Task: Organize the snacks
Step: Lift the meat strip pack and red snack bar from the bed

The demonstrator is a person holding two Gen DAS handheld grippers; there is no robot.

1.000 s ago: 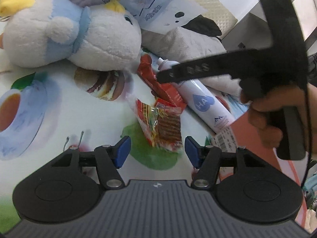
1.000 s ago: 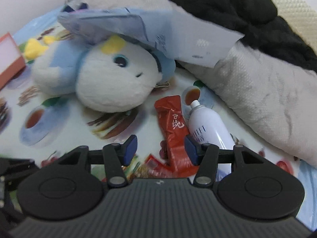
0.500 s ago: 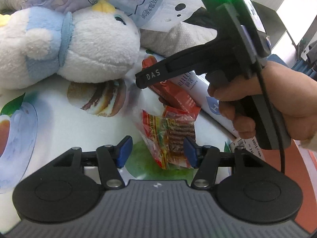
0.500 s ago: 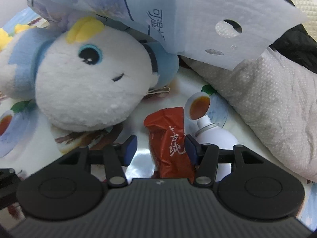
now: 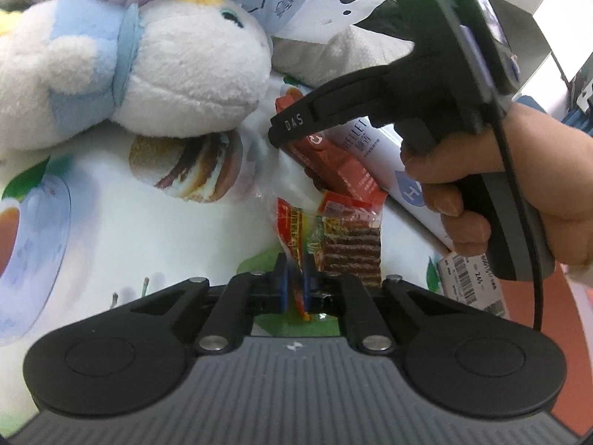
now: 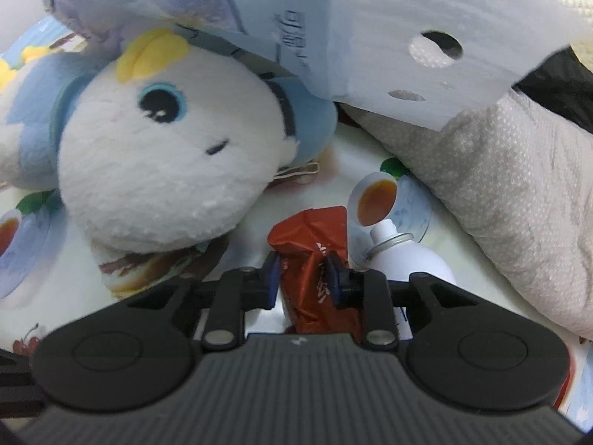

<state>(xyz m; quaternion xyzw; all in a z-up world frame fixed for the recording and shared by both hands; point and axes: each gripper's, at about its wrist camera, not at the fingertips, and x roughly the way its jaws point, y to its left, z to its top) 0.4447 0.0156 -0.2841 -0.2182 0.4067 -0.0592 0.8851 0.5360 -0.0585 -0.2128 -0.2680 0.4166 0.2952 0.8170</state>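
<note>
My left gripper (image 5: 294, 289) is shut on the near edge of a clear wafer snack packet (image 5: 333, 237) with red and yellow print, lying on the printed tablecloth. My right gripper (image 6: 304, 272) is shut on a dark red snack packet (image 6: 315, 256). In the left wrist view the right gripper (image 5: 281, 133) comes in from the right, held by a hand, with its tip over the same red packet (image 5: 341, 170), whose near end overlaps the wafer packet.
A white and blue plush toy (image 5: 141, 74) (image 6: 166, 159) lies just left of the snacks. A white spray bottle (image 6: 404, 256) (image 5: 393, 167) lies right of the red packet. A pale blue plastic bag (image 6: 333, 29) and grey cloth (image 6: 519, 204) crowd the back.
Both grippers moved forward and closed: the left onto the wafer packet, the right onto the red packet. Both were open half a second ago.
</note>
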